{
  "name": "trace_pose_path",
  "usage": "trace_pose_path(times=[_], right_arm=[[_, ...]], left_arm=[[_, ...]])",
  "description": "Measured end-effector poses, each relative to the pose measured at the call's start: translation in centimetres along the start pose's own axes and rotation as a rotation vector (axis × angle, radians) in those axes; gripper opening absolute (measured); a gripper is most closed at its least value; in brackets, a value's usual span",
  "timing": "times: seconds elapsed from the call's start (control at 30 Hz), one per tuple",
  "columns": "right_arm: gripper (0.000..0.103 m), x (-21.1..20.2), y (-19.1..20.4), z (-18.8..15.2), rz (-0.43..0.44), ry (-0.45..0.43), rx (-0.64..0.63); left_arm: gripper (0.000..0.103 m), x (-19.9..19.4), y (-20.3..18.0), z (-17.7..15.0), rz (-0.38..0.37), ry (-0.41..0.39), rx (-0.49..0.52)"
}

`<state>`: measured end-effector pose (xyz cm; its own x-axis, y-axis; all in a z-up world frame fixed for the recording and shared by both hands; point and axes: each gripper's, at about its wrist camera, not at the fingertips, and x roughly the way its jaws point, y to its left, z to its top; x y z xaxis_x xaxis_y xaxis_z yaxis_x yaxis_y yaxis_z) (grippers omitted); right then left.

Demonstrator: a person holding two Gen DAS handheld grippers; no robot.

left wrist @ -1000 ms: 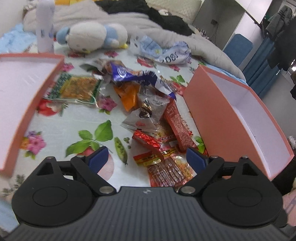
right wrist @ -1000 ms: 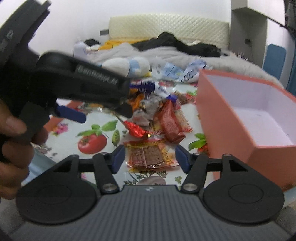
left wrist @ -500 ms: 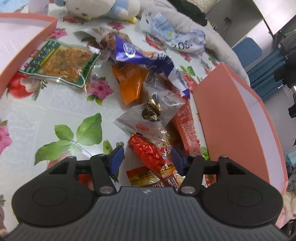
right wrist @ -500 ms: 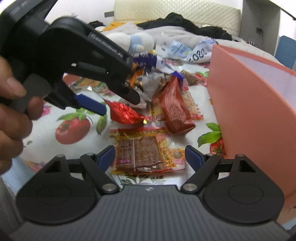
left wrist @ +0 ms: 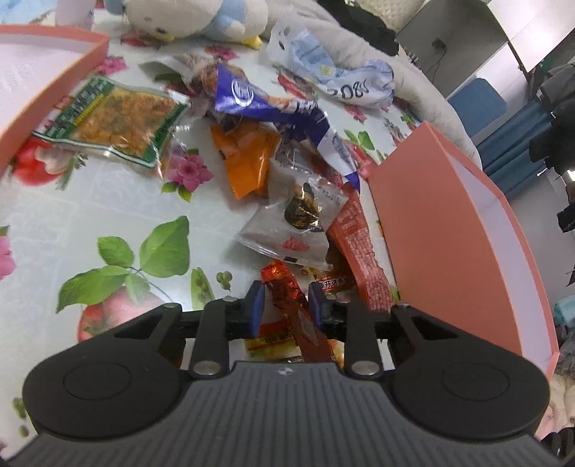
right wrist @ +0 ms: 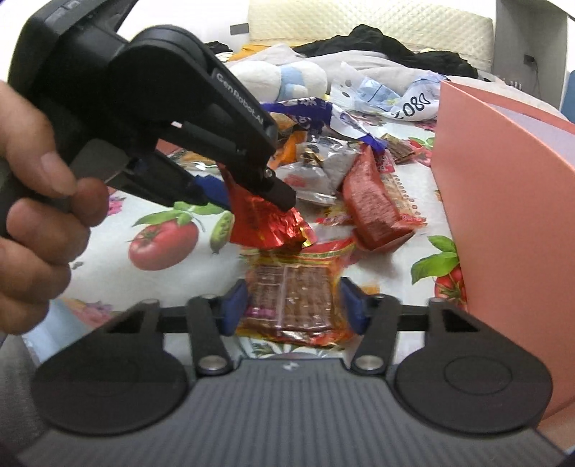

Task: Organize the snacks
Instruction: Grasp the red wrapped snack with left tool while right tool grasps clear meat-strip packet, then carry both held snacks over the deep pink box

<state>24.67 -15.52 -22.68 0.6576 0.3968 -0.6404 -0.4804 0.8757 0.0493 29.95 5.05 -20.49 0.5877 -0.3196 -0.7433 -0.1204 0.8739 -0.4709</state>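
My left gripper [left wrist: 285, 301] is shut on a shiny red foil snack [left wrist: 287, 294], which also shows in the right wrist view [right wrist: 262, 222] held just above the table. My right gripper [right wrist: 293, 305] has its jaws on both sides of a flat red-and-yellow packet of brown bars [right wrist: 291, 301] lying on the floral tablecloth; whether they touch it is unclear. A heap of snacks lies beyond: a clear packet [left wrist: 298, 222], a red packet [right wrist: 370, 204], an orange packet [left wrist: 248, 158], a purple wrapper [left wrist: 266, 104] and a green-edged packet [left wrist: 115, 118].
An open salmon box [left wrist: 442, 230] stands at the right, close to the snacks; it also shows in the right wrist view [right wrist: 503, 201]. A salmon lid or tray [left wrist: 43, 79] lies at the left. A plush toy [left wrist: 194, 14], a crumpled bag [left wrist: 341, 75] and bedding lie behind.
My left gripper moved down onto the red foil snack, closed on it and lifted it slightly. My right gripper moved down and its jaws narrowed around the flat packet.
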Motion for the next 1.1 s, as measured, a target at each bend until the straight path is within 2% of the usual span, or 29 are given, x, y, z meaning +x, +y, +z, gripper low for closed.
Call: trace_pose_path(times=[0.13, 0.17, 0.4, 0.63, 0.87, 1.1], right_arm=[[0.053, -0.7, 0.0, -0.4, 0.005, -0.006, 0.009], [0.053, -1.0, 0.0, -0.5, 0.002, -0.007, 0.012], [0.053, -3.1, -0.1, -0.8, 0.004, -0.015, 0.036], [0.053, -5.8, -0.6, 0.3, 0.022, -0.054, 0.090], [0.053, -8.9, -0.4, 1.6, 0.069, -0.082, 0.124], [0.053, -11.9, -0.8, 2.9, 0.073, -0.134, 0.162]], left_arm=[[0.027, -2.1, -1.0, -0.8, 0.022, -0.043, 0.044], [0.021, -2.8, -1.2, -1.1, 0.028, -0.058, 0.061], [0.021, -6.9, -2.3, -3.1, 0.103, -0.149, 0.112], [0.021, -11.4, -1.9, -5.2, 0.140, -0.244, 0.080], [0.021, -14.9, -2.7, -7.3, 0.201, -0.282, 0.133], [0.021, -17.6, -3.8, -8.4, 0.199, -0.315, 0.139]])
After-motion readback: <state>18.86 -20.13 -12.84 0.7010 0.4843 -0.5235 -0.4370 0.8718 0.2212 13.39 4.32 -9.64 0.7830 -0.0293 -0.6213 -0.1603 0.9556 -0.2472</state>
